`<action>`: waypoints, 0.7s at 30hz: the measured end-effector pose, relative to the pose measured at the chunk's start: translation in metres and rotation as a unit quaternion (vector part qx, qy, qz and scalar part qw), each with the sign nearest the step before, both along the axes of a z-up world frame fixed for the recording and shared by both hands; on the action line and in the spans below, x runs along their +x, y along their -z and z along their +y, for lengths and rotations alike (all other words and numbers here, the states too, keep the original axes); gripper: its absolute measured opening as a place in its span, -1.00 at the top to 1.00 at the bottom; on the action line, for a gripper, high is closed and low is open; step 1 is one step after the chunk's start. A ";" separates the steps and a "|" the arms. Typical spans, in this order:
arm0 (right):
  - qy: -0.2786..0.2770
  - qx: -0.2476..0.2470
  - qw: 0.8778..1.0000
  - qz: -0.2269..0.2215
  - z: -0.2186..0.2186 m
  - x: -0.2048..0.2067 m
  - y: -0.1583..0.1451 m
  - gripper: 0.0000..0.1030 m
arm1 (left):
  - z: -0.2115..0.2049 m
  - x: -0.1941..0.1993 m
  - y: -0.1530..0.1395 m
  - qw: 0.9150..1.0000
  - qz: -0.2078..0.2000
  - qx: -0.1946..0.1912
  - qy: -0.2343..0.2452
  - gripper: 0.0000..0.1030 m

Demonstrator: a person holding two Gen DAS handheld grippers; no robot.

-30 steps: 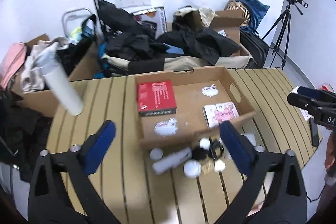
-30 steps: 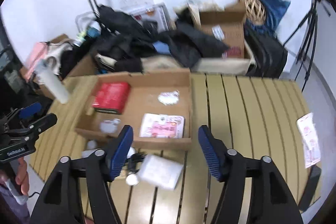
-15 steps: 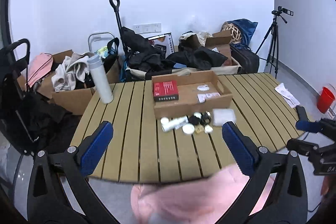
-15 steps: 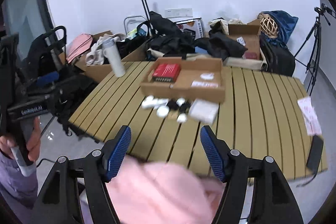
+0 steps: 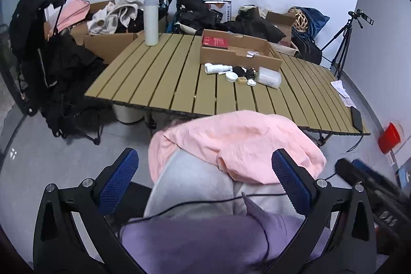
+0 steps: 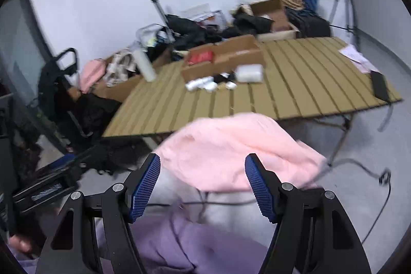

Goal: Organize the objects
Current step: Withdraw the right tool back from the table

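A shallow cardboard box (image 5: 239,54) stands far off on the slatted table (image 5: 164,84), with a red box (image 5: 215,41) inside it. In front of it lie a white bottle (image 5: 217,68), a round white jar (image 5: 231,76), small dark bits and a clear plastic container (image 5: 268,73). My left gripper (image 5: 205,180) is open and empty, well back from the table, above a person's lap. My right gripper (image 6: 201,188) is likewise open with nothing between its fingers. The right wrist view is blurred but shows the box (image 6: 203,68) and the container (image 6: 249,72).
A pink cloth (image 5: 239,143) lies over grey trousers under both grippers. A white flask (image 5: 150,21) stands at the table's far left; a black phone (image 5: 357,117) and papers (image 5: 341,91) lie at its right end. Bags, cartons, a tripod (image 5: 341,48) and a red bucket (image 5: 389,138) surround it.
Both grippers have drawn far back from the table, so the box and small items look much smaller. The lap with the pink cloth has come into view. Both stay open.
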State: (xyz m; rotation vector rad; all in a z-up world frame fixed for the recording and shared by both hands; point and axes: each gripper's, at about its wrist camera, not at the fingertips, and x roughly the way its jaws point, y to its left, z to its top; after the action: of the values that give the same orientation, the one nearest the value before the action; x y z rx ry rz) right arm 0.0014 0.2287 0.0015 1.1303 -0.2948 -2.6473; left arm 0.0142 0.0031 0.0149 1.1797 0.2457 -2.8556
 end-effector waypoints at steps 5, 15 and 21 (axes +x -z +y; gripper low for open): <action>-0.001 0.017 1.000 0.003 0.001 0.015 0.000 -0.40 | 0.009 0.004 0.002 1.000 0.002 -0.008 0.019 -1.00; -0.045 -0.008 0.999 0.010 0.004 -0.002 0.008 -0.40 | 0.029 -0.025 0.020 0.998 -0.013 -0.016 0.061 -1.00; 0.004 0.046 0.999 0.007 0.023 -0.054 0.019 -0.40 | 0.032 -0.087 0.037 0.996 -0.049 0.006 0.076 -1.00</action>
State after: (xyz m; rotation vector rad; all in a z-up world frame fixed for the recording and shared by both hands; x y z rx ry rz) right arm -0.0524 0.2515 -0.0176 1.1390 -0.1753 -2.7000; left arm -0.0733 0.0346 -0.0222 1.3926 0.1774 -2.9158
